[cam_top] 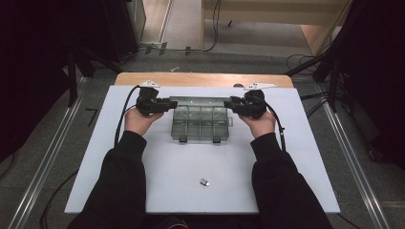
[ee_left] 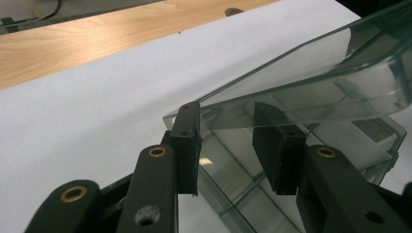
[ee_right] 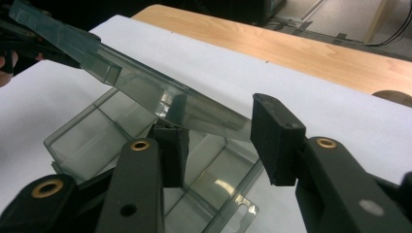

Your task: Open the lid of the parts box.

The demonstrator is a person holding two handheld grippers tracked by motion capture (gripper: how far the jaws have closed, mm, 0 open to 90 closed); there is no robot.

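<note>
A clear smoky plastic compartment box (cam_top: 200, 125) sits mid-table on a white board (cam_top: 191, 162). Its hinged lid (ee_left: 316, 77) is lifted and tilted above the open base (ee_left: 340, 141). My left gripper (ee_left: 231, 116) is at the lid's left end, with one pad on the lid's corner and the other showing through the plastic; it holds the lid up. My right gripper (ee_right: 218, 121) is at the right end of the lid (ee_right: 145, 92). Its left pad is tucked under the lid and its right pad stands a little off the edge. The base (ee_right: 97, 141) shows empty compartments.
A small grey metal piece (cam_top: 204, 182) lies on the board near the front, between the person's forearms. A strip of wooden tabletop (cam_top: 205, 79) runs behind the board. Cables trail from both grippers, and dark stands flank the table.
</note>
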